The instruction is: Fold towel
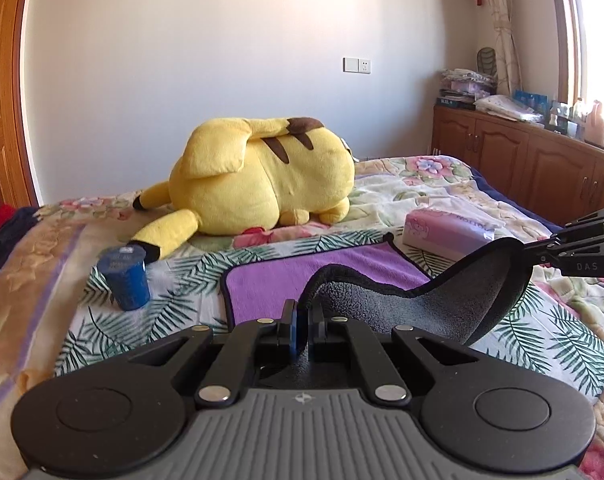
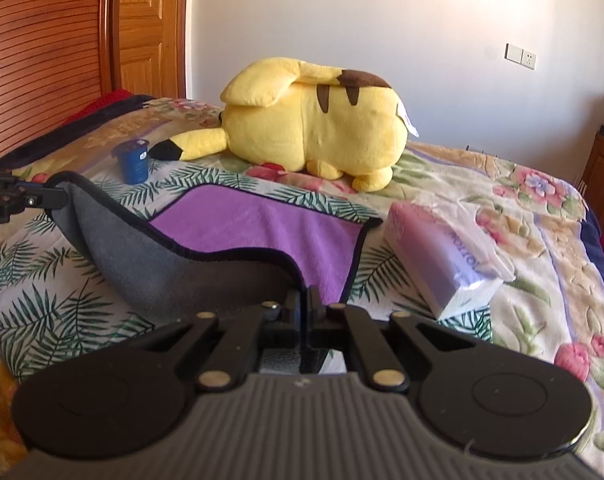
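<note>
One towel [image 1: 285, 276], purple over grey, is lying on the bed [image 1: 29, 280]. Two hand-held grippers are showing: left hand-held gripper [image 1: 302, 322], right hand-held gripper [image 2: 306, 310]. One yellow Pikachu plush [image 1: 261, 184], one blue cup [image 1: 125, 278] and one tissue pack [image 1: 446, 232] are sitting alongside.

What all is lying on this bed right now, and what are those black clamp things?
towel: one, purple on top and grey underneath, spread mid-bed, near edge lifted.
plush toy: one, yellow with brown stripes, behind the towel.
cup: one, blue, left of the towel.
tissue pack: one, lilac, right of the towel.
bedspread: one, floral and leaf print, under everything.
cabinet: one, wooden, along the right wall, cluttered top.
wall socket: one, white, on the far wall.
left gripper: black, shut on the towel's near left corner.
right gripper: black, shut on the near right corner.
</note>
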Demonstrator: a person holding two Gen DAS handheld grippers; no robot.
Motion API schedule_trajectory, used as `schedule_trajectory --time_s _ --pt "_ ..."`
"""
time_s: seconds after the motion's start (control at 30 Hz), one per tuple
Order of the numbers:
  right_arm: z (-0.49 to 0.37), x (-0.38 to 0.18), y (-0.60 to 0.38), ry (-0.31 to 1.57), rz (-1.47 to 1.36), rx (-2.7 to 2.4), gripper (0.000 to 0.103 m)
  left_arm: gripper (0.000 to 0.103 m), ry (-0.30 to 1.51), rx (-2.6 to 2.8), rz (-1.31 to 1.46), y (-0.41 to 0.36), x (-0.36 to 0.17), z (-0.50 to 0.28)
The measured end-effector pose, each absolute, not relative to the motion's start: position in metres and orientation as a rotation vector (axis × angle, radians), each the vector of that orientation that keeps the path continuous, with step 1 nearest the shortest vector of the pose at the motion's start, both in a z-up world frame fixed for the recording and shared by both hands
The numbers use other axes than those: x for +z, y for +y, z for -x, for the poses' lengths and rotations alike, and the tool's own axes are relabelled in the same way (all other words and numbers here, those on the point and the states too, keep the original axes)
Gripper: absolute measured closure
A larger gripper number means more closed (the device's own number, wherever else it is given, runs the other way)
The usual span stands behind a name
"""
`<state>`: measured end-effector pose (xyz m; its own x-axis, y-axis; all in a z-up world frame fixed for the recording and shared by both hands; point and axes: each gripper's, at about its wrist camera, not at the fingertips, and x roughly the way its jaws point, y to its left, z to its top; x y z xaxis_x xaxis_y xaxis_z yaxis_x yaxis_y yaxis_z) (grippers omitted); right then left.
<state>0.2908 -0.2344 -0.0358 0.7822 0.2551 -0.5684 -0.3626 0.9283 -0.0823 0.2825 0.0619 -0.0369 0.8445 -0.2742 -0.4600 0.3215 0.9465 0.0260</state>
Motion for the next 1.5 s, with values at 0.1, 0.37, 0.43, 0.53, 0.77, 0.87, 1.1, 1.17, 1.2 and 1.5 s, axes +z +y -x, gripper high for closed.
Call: schedule_trajectory --time_s 0.1,0.37,0.43,0.53,0.77,0.87,1.1,1.17,1.2,1.5 --pt "-0.294 -0.031 -0.233 0.571 0.199 0.336 0.100 0.103 0.461 -0.312 -0.118 0.062 -0.031 -0.287" --pt "-0.308 -0.018 -0.226 0.544 0.228 0.335 0.100 0.103 0.452 -0.317 -0.126 0.064 -0.023 -0.302" --pt "-0.311 -0.016 -0.224 0.538 0.237 0.336 0.100 0.103 0.447 -0.316 -0.131 0.063 -0.021 -0.305" --pt "-0.317 -0.013 -0.221 0.529 0.257 0.339 0.100 0.103 0.445 -0.322 -0.147 0.060 -0.018 -0.312" --pt "-0.332 -0.006 -0.218 0.517 0.299 0.329 0.100 0.103 0.415 -0.332 -0.206 0.052 -0.002 -0.329" --pt "-0.338 -0.004 -0.218 0.508 0.307 0.322 0.100 0.103 0.400 -0.328 -0.223 0.049 0.003 -0.334" --pt "-0.354 0.002 -0.215 0.495 0.328 0.309 0.100 0.103 0.372 -0.315 -0.275 0.041 0.004 -0.344" --pt "-0.359 0.003 -0.214 0.492 0.337 0.306 0.100 0.103 0.375 -0.314 -0.278 0.041 0.003 -0.349" --pt "-0.361 0.004 -0.213 0.491 0.340 0.305 0.100 0.103 0.375 -0.310 -0.283 0.041 0.003 -0.351" --pt "-0.380 -0.005 -0.211 0.492 0.354 0.284 0.100 0.103 0.389 -0.274 -0.255 0.047 -0.008 -0.374"
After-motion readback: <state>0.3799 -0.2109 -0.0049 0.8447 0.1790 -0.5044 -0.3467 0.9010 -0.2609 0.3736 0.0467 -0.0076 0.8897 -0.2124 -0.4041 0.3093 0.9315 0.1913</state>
